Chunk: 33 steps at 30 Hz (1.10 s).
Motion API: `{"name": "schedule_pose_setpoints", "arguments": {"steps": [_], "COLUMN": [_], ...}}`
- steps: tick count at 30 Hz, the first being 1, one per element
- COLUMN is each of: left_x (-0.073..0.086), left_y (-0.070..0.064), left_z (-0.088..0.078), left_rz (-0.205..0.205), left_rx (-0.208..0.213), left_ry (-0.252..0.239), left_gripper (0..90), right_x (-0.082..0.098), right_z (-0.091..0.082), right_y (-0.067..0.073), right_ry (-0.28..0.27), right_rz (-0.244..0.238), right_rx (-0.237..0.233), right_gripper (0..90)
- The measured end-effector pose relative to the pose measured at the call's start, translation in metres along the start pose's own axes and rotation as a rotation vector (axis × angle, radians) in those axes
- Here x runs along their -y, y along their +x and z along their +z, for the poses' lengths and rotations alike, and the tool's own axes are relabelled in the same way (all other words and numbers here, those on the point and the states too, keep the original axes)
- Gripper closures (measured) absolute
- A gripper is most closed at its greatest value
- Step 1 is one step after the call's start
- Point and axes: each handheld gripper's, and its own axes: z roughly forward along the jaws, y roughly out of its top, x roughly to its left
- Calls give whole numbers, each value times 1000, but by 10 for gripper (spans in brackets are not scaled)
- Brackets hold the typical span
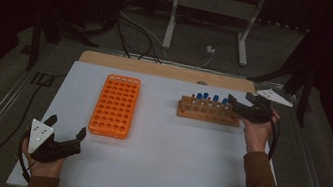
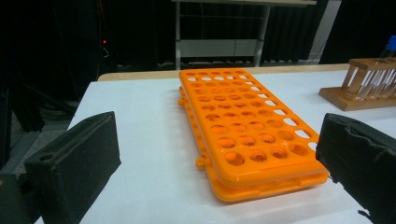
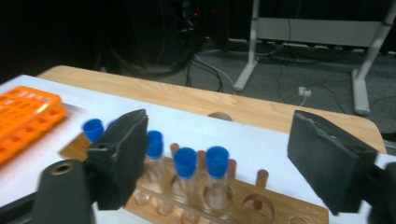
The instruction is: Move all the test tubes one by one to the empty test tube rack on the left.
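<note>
In the high view, the right gripper (image 1: 239,104) is being held at the right end of the wooden rack (image 1: 208,112), which is standing on the white table (image 1: 159,158) toward its far right. The blue-capped tubes (image 1: 208,98) are being kept upright in that rack. The jaws are being shown spread apart, with nothing pressed between the pads; from above, it cannot be told which tube is nearest to them.

That detail is being supplied by the right gripper view. There the right gripper (image 3: 219,161) is being seen from behind its two black jaws, and two blue-capped tubes (image 3: 201,172) are being framed in the gap between them, well clear of both pads. A third cap is being partly covered by the near jaw. Empty holes in the wooden rack (image 3: 266,205) are also being revealed on the side toward the far jaw.

The left gripper (image 1: 66,128) is being held low at the near left corner of the table, just beside the orange rack (image 1: 115,105). Its jaws are likewise being kept released and empty.

In the left gripper view, the left gripper (image 2: 217,154) is being pointed at the near end of the orange rack (image 2: 243,126), whose holes are being shown unfilled. The end of the wooden rack (image 2: 362,88) is being shown at the right edge.
</note>
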Motion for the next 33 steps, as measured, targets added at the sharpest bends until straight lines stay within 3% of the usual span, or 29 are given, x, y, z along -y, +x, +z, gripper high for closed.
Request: {"name": "schedule_pose_setpoints", "arguments": {"steps": [1,5,12,21,28,33], "left_x": [0,0,1,1,1,1], "left_y": [0,2,1,1,1,2], "left_z": [0,-1,1,1,1,2], "left_rz": [-1,-10,-5,-8,-10,-14], "left_rx": [0,-1,0,0,2,10], "left_ry": [-1,-1,5,7,7,8], "left_gripper": [8,8,8,8,8,8], "right_x": [0,8,19,24,34,38], "right_z": [0,7,14,25,35,36], "right_y": [0,-5,-6,0,0,1], "right_ry": [0,17,22,55,90,87], "right_rz": [0,-9,-22,-48,-31,-21], "right_rx": [0,35,4,5,29,40], "right_gripper": [237,392,589,683,747,764]}}
